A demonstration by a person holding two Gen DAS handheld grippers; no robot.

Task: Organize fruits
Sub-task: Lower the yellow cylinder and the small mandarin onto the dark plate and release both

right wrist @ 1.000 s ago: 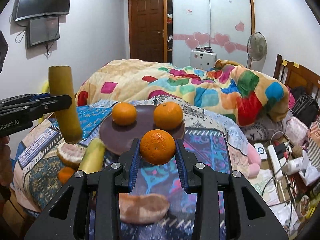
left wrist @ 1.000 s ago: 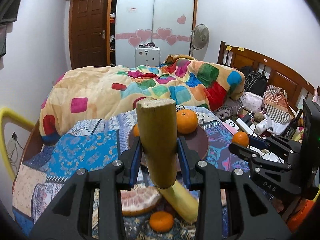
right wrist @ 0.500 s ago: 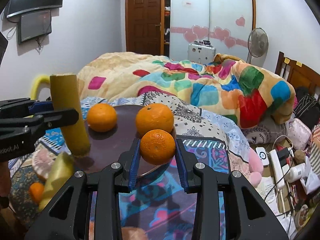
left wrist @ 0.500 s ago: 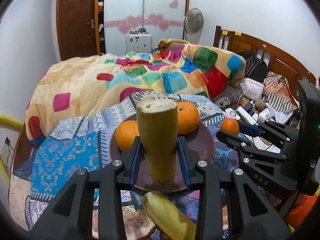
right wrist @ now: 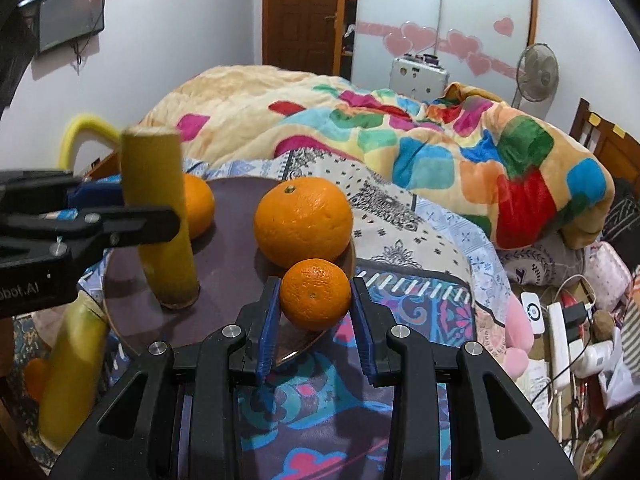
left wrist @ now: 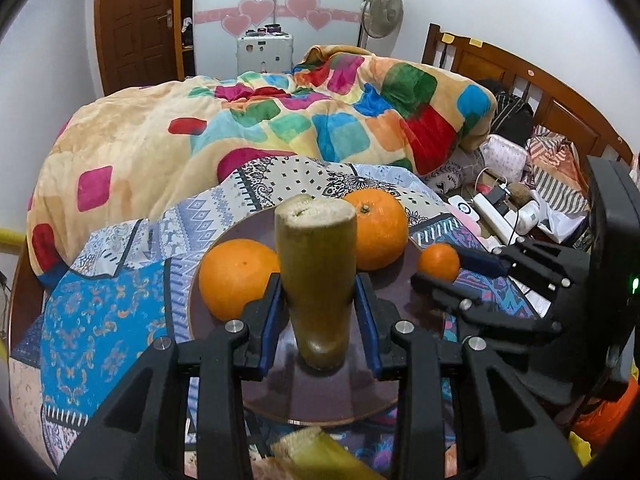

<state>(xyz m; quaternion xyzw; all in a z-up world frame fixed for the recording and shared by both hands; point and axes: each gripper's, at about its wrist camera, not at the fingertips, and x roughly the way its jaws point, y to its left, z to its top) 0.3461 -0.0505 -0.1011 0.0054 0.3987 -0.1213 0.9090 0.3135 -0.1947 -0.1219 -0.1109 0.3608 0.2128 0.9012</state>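
Observation:
My left gripper (left wrist: 318,314) is shut on an upright yellow-green cane piece (left wrist: 316,276) whose lower end touches or hovers just over the dark round plate (left wrist: 320,400). Two large oranges (left wrist: 236,276) (left wrist: 378,232) sit on the plate behind it. My right gripper (right wrist: 314,306) is shut on a small orange (right wrist: 315,294) at the plate's near right rim (right wrist: 348,256). In the right wrist view the cane piece (right wrist: 160,216) stands at the plate's left, with one large orange (right wrist: 304,222) in the middle.
A second cane piece (right wrist: 68,372) and another small orange (right wrist: 34,372) lie left of the plate on the patterned cloth (right wrist: 420,300). A bed with a colourful quilt (left wrist: 280,120) lies behind. Power strips and clutter (right wrist: 568,336) are at the right.
Both grippers have moved forward and down to the plate. The cane piece has come down over the plate's front. The small orange has come to the plate's right rim.

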